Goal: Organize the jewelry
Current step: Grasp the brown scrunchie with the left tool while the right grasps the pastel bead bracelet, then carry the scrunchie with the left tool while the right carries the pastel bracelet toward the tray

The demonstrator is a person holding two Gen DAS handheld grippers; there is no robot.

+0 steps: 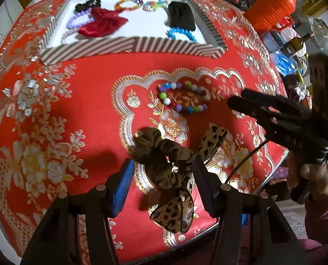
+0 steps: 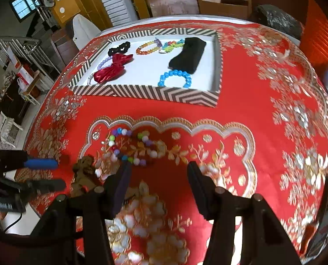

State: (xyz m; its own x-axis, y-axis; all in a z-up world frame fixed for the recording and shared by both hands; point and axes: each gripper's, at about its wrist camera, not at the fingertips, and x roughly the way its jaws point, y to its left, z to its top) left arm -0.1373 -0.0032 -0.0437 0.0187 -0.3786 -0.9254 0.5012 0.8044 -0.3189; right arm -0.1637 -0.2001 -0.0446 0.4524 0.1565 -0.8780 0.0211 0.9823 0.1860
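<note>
We see a red floral tablecloth (image 1: 86, 70) covering the table, with a striped tray (image 1: 128, 46) at 12 o'clock in both wrist views. Inside the tray lie a red bow (image 1: 102, 24), a black scrunchie (image 1: 87, 4), a purple bead bracelet (image 1: 76, 22), an orange bead bracelet (image 1: 126, 5), a black pouch (image 1: 181, 15) and a blue bead bracelet (image 1: 180, 34). On the cloth, just short of the tray, we note a multicolour bead bracelet (image 1: 182, 98) lying loose near the centre of the left wrist view. At 6 o'clock from it sits a leopard-print scrunchie (image 1: 168, 167), its brown folds and spotted tails between the fingers of our left gripper (image 1: 164, 176). Those fingers stand spread, one either side of the fabric, and the pads do not press on it. Our right gripper (image 2: 158, 176) hangs above the cloth with its fingers spread and nothing between them; the multicolour beads lie at 11 o'clock from its tips. In the left view, the right gripper enters from 3 o'clock, held by a hand (image 1: 313, 172) in a maroon sleeve (image 1: 327, 212).
</note>
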